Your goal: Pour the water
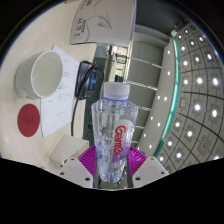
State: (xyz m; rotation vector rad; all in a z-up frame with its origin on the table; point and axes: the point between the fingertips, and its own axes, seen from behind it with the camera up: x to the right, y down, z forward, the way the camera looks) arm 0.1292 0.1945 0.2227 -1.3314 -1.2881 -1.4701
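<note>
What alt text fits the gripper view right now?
A clear plastic water bottle with a white cap and red label lettering stands upright, clamped between the gripper fingers' purple pads. Beyond it on the pale table sit a white bowl and a red lid.

There is only one view, so no part of the scene is shared with another camera. The camera sits on the gripper [112, 168] and looks forward along its two fingers, which show at the bottom centre of the frame. The lens is very wide, so straight lines bend. The view is very near to a bottle [113, 135] in the centre, which fills much of the middle. It looks slightly down on a table [40, 60] in the upper left. A ceiling with lights [195, 75] curves along the right side.
</note>
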